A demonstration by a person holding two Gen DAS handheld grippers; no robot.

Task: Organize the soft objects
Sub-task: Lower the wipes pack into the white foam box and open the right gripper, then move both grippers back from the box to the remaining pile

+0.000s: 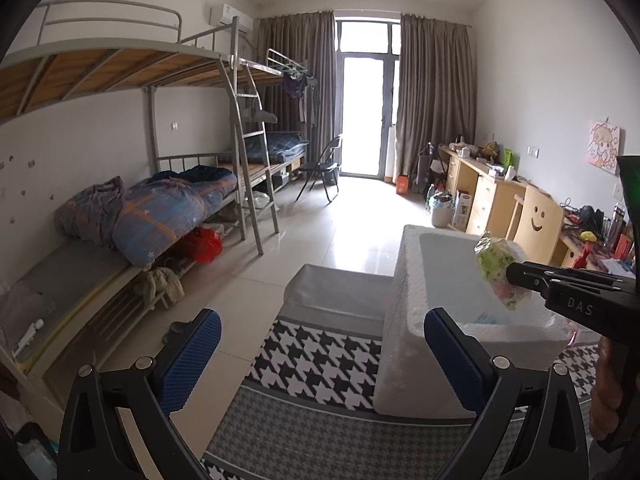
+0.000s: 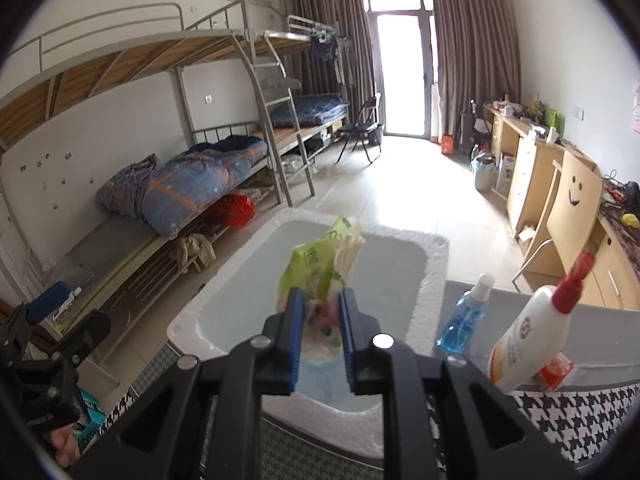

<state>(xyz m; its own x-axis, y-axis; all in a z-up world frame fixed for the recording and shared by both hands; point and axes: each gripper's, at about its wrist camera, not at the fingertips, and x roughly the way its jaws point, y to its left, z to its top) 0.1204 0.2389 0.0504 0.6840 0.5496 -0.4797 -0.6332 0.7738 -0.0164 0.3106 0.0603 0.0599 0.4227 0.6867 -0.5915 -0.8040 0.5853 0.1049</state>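
Observation:
My right gripper (image 2: 320, 300) is shut on a soft green and pink tissue pack (image 2: 320, 272), which hangs over the open white foam box (image 2: 434, 264). In the left wrist view the same tissue pack (image 1: 496, 264) shows at the right, above the foam box (image 1: 404, 280), pinched by the right gripper (image 1: 516, 276). My left gripper (image 1: 320, 344) stands wide open with nothing between its blue pads, over the houndstooth cloth (image 1: 316, 360) left of the box. A pale blue item (image 2: 320, 380) lies inside the box.
A blue spray bottle (image 2: 464, 316) and a white lotion bottle with a red pump (image 2: 528, 340) stand right of the box, by a red packet (image 2: 556, 372). Bunk beds (image 1: 160, 200) line the left wall, wooden desks (image 1: 500, 200) the right.

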